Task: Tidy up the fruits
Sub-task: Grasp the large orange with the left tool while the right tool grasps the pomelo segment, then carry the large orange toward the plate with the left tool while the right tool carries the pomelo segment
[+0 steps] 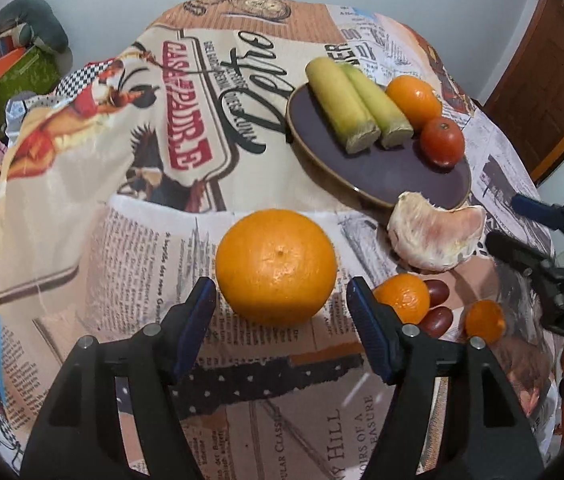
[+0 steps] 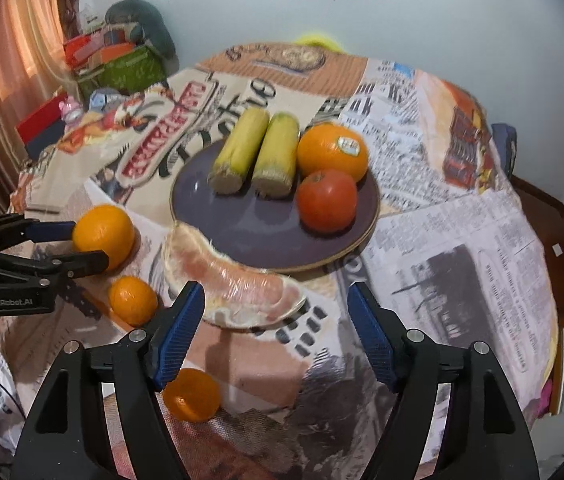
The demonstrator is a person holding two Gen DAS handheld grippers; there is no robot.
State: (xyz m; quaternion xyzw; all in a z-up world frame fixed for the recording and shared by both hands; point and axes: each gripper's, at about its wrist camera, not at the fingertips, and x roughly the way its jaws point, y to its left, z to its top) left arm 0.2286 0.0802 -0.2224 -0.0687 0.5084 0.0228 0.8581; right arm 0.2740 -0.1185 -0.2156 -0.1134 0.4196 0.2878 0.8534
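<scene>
A round table draped in a newspaper-print cloth (image 2: 461,240) holds a dark plate (image 2: 242,236). On the plate, two corn cobs (image 2: 258,156) lie side by side, long axes parallel, cut ends toward the cameras, beside an orange (image 2: 331,152) and a tomato (image 2: 326,200). The left gripper (image 1: 282,304) stands spread around a large orange (image 1: 276,266) on the cloth, pads clear. The right gripper (image 2: 276,304) hangs released above a pomelo wedge (image 2: 234,284) lying crosswise against the plate's near rim.

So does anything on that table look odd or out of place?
Yes: the peeled pomelo piece lies on the cloth, propped against the plate rim, while several oranges, including the big one, sit loose off the plate.
</scene>
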